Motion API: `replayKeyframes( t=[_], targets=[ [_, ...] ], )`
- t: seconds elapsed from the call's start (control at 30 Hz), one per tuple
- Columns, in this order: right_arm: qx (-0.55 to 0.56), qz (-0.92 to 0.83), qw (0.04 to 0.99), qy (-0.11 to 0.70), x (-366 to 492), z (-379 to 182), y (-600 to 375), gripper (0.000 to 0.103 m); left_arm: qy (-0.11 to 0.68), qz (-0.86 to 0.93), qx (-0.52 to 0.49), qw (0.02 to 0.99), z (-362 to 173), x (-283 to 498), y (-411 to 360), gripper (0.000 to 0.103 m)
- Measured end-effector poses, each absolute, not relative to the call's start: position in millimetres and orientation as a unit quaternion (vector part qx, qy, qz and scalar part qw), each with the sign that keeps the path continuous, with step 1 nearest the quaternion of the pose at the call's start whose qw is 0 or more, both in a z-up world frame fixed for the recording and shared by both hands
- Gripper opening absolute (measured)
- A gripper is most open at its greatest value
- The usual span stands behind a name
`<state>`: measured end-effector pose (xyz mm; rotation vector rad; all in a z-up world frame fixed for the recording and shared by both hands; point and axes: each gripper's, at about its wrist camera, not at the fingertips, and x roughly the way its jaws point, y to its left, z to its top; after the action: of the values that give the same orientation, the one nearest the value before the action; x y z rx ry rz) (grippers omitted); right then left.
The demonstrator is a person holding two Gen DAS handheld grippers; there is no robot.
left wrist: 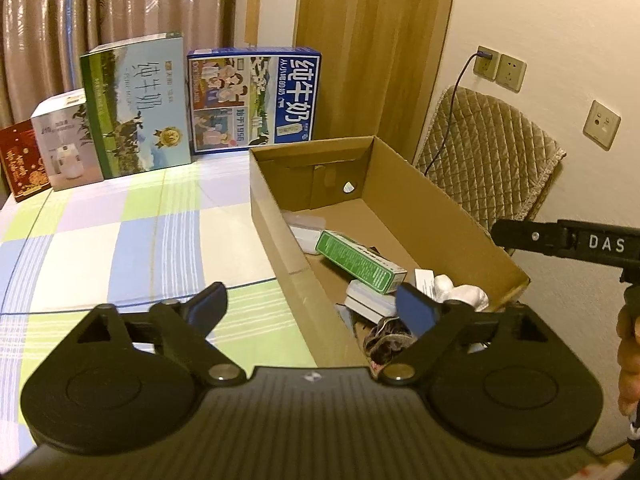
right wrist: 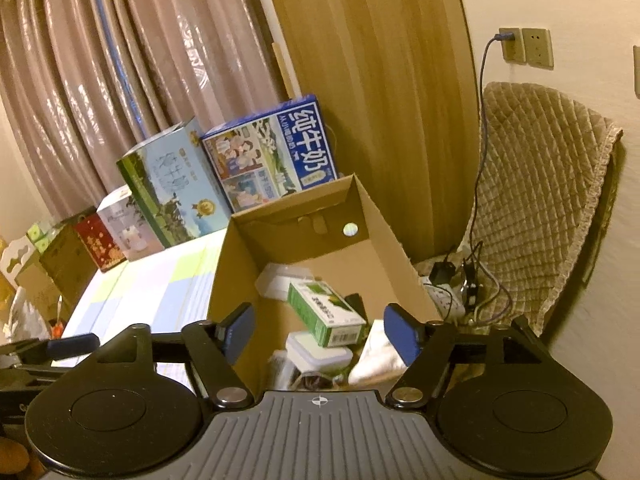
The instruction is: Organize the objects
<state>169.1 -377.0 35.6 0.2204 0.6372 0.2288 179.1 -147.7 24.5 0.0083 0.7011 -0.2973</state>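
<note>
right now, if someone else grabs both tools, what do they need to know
Left tool: open, nothing held, at the near left corner of the cardboard box.
Right tool: open, nothing held, over the box's near end.
In the box: green carton, white lidded container, white crumpled item, a few small bits.
Done: those are inside.
Left: the checked tablecloth in front of the box shows nothing loose; the packages along the curtain stand in a row. Check the table's far end before stopping.

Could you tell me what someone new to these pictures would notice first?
The open cardboard box at the table's right edge draws the eye, with a green carton lying tilted atop the clutter inside. Behind it, a blue milk box and a green milk box stand upright before the curtain. Both grippers hang open and empty near the box.
</note>
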Motion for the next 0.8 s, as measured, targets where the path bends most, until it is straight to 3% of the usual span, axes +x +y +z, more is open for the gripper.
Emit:
replayKeyframes(
  t=[0.13, 0.33, 0.8],
  targets=[
    [0.094, 0.114, 0.937, 0.316, 153, 42, -374, 0.082, 0.339, -0.14, 0.003, 0.93, 30, 164, -145, 0.101],
    [0.075, 0.115, 0.938, 0.319, 127, 51, -368, 0.099, 0.337, -0.131, -0.002, 0.932, 38, 141, -139, 0.102],
    [0.052, 0.11, 0.934, 0.337, 77, 59, -362, 0.101, 0.341, -0.098, -0.044, 0.934, 55, 87, -116, 0.102]
  ],
)
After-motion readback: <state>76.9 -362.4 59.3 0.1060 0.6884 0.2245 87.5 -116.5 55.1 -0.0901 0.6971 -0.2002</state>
